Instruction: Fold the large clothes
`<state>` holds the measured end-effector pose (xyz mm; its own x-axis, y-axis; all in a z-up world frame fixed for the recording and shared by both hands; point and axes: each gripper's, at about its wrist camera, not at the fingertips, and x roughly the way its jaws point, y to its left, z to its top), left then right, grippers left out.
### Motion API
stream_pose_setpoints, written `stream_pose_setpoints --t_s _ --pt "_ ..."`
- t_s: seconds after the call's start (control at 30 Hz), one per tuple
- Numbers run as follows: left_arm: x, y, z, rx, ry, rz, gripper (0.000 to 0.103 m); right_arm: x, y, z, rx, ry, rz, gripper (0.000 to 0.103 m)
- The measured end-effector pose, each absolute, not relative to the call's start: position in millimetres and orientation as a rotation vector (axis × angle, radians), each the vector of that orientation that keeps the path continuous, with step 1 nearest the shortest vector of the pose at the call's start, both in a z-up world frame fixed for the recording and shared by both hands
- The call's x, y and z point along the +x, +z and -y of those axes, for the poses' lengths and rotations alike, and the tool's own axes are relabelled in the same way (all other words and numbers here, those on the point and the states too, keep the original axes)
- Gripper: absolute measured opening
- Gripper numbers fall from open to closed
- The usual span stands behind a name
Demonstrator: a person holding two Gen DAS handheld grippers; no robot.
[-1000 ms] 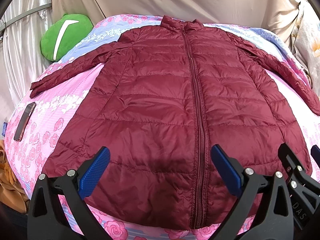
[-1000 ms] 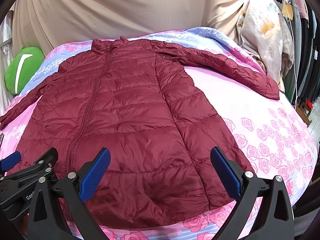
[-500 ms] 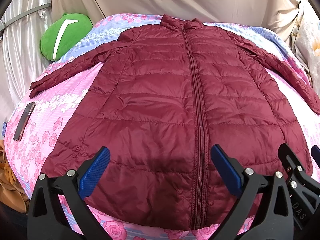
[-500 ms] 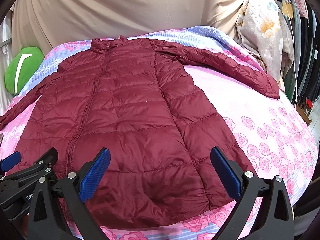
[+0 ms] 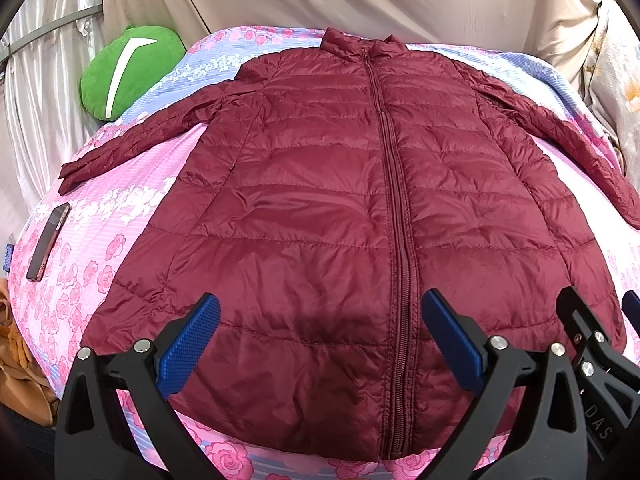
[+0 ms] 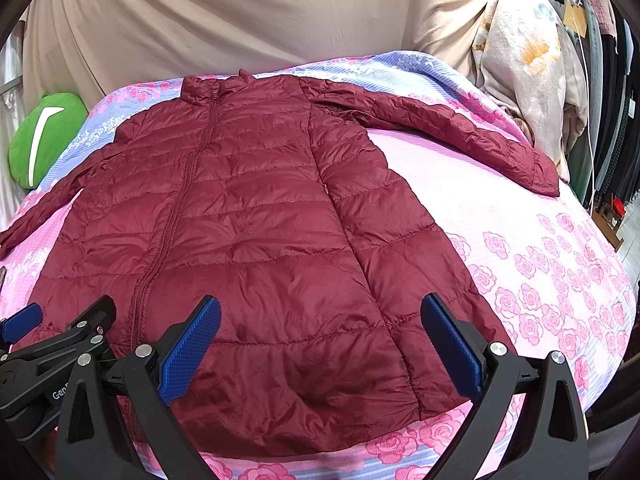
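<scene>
Beyond the right frame edge, maroon jacket (image 5: pixel 320 208) sleeve cuff cut off.

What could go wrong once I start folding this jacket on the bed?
1. A phone lies on the floral sheet beside the jacket's outstretched sleeve; dragging that sleeve inward could sweep it off the edge.
2. The shell looks slick and puffy, so the open jaws of the left gripper or right gripper may slip or pinch only the top layer.
3. The other sleeve ends near the bed's edge, so it may slide off.
</scene>
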<state>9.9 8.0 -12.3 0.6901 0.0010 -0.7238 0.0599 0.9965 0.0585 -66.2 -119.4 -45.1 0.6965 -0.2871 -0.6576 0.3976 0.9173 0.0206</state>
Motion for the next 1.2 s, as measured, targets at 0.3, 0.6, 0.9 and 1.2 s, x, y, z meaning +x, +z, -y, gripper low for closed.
stream_pose_setpoints --t_s 0.3,0.6,0.9,1.2 --pt "10 -13 -7 0.079 -0.034 -0.810 0.098 -65 -46 120 0.170 -0.380 -0.706 0.098" --pt "25 -18 -12 0.021 -0.056 -0.855 0.098 -62 -43 156 0.228 -0.356 -0.672 0.098" --pt "45 -1 -12 -0.001 -0.129 -0.784 0.098 -45 -29 307 0.444 -0.507 -0.596 0.098" --pt "77 1 -4 0.014 -0.157 -0.755 0.098 -36 -49 459 0.695 -0.666 -0.562 0.098"
